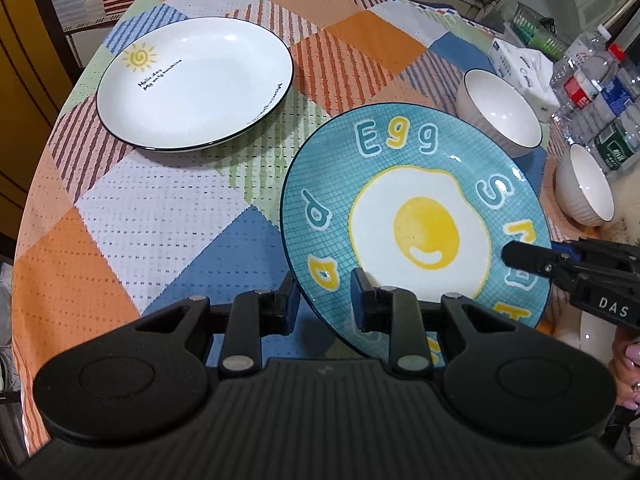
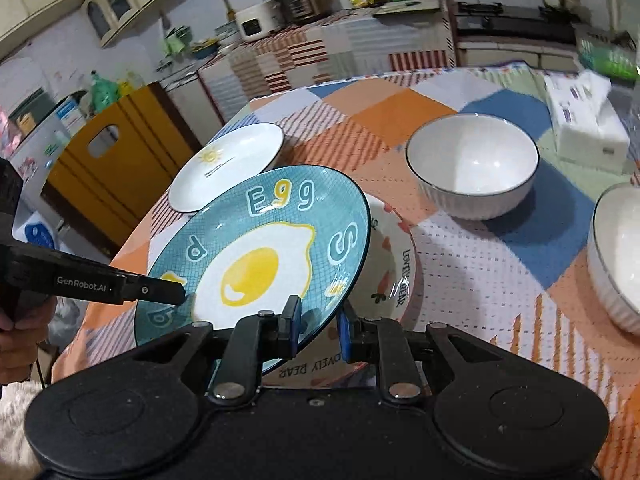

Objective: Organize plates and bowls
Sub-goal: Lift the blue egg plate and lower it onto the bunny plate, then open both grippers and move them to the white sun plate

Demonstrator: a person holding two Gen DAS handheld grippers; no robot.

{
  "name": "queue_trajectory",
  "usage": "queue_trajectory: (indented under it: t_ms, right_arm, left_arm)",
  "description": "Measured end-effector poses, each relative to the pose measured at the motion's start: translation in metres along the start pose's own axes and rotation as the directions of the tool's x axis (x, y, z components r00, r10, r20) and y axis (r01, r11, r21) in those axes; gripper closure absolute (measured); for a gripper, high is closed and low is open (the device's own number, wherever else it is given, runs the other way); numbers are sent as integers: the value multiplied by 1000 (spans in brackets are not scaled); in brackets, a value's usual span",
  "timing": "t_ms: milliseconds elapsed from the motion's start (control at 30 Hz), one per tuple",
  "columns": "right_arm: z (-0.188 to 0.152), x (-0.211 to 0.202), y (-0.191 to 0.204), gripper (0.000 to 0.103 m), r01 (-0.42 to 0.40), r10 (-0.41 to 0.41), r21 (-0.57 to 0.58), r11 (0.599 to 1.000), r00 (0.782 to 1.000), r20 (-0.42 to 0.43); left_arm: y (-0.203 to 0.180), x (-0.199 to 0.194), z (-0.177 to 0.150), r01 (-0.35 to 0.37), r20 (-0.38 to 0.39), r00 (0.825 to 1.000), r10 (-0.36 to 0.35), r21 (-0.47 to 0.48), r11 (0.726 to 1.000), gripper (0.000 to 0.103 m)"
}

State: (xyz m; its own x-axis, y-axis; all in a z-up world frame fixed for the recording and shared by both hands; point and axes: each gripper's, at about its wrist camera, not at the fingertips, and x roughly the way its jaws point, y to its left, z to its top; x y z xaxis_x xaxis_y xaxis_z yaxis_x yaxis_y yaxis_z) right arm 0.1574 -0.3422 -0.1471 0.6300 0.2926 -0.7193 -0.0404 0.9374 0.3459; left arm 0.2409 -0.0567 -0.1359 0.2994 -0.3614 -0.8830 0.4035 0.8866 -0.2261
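Observation:
A blue plate with a fried-egg picture (image 1: 416, 216) (image 2: 260, 256) is tilted up off the table. My left gripper (image 1: 325, 300) straddles its near rim, one finger each side. My right gripper (image 2: 318, 326) straddles the opposite rim the same way, and shows in the left wrist view (image 1: 516, 254). The left gripper shows in the right wrist view (image 2: 176, 290). Under the blue plate lies a "Lovely Bear" plate (image 2: 400, 264). A white sun plate (image 1: 196, 80) (image 2: 224, 164) lies at the far left. Two white ribbed bowls (image 1: 500, 116) (image 1: 584, 188) (image 2: 472, 164) (image 2: 616, 256) stand to the right.
The table has a checked cloth (image 1: 160, 216). A tissue pack (image 1: 524, 68) (image 2: 588, 120) and several water bottles (image 1: 600, 92) stand at the far right. A yellow cabinet (image 2: 120, 152) stands beyond the table's left edge.

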Motion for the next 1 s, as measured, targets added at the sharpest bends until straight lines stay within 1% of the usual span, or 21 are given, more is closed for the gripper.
queue_trajectory:
  t_ms: [100,233,367,500,633,767,867,1000]
  right_arm:
    - [0,5,0,79,17,-17,-4,1000,1000,-17]
    - [0,6,-2,79,41,-41,4,999,999,-32]
    - [0,8,-3,79,66,-65,13,998,996,-66]
    - [4,8,3,79,126,-124,17,992,989,-85]
    - [11,13,22,75,233,-238,-56,971,965,-108]
    - [11,19,39,69,323,-340,-141,936,933,-117]
    - [9,25,43,67,371,-396,-179,911,909,-132]
    - [7,25,49,66,403,-436,-239,883,894,-103]
  left_arm:
    - [-2,6,1,-2,-15,1000,2,6,1000,78]
    - [-5,11,0,16,-31,999,-16,12,1000,78]
    - [-5,16,-1,25,-38,999,-25,8,1000,78]
    - [-7,18,1,34,-55,998,-34,-3,999,78]
    - [-6,22,2,35,-81,996,-37,-25,999,78]
    - [-6,24,4,31,-105,994,-33,-24,999,78]
    - [-10,25,4,12,-113,993,-12,0,1000,79]
    - [-9,25,5,13,-122,992,-14,-4,1000,79]
